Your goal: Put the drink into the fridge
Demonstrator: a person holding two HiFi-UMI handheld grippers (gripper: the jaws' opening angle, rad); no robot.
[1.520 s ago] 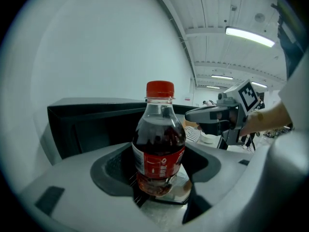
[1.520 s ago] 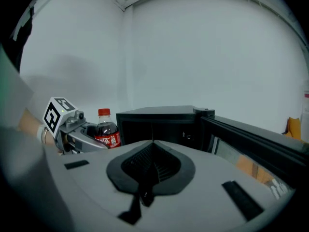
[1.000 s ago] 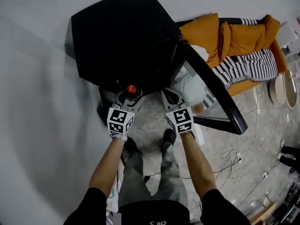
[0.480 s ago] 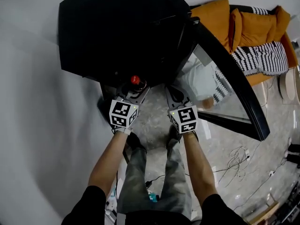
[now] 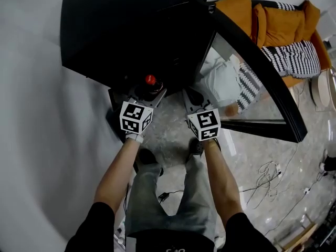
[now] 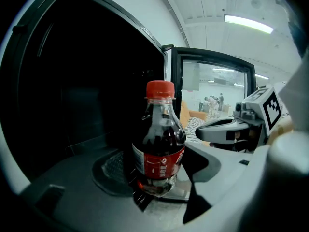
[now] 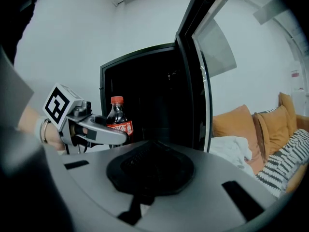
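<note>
The drink is a small cola bottle with a red cap and red label. My left gripper is shut on its lower body and holds it upright, just in front of the dark opening of the black fridge. From the right gripper view, the bottle and left gripper stand before the fridge's black interior. The right gripper hangs beside the left one, its jaws shut with nothing between them. The glass fridge door stands swung open to the right.
An orange sofa with a striped blanket and white cloth shows beyond the glass door. Cables lie on the stone floor at right. A pale wall runs along the left. The person's legs and shoes are below.
Both grippers have edged forward toward the fridge opening with the bottle still held in the left one. The head view has shifted, so the fridge and door sit higher and larger.
</note>
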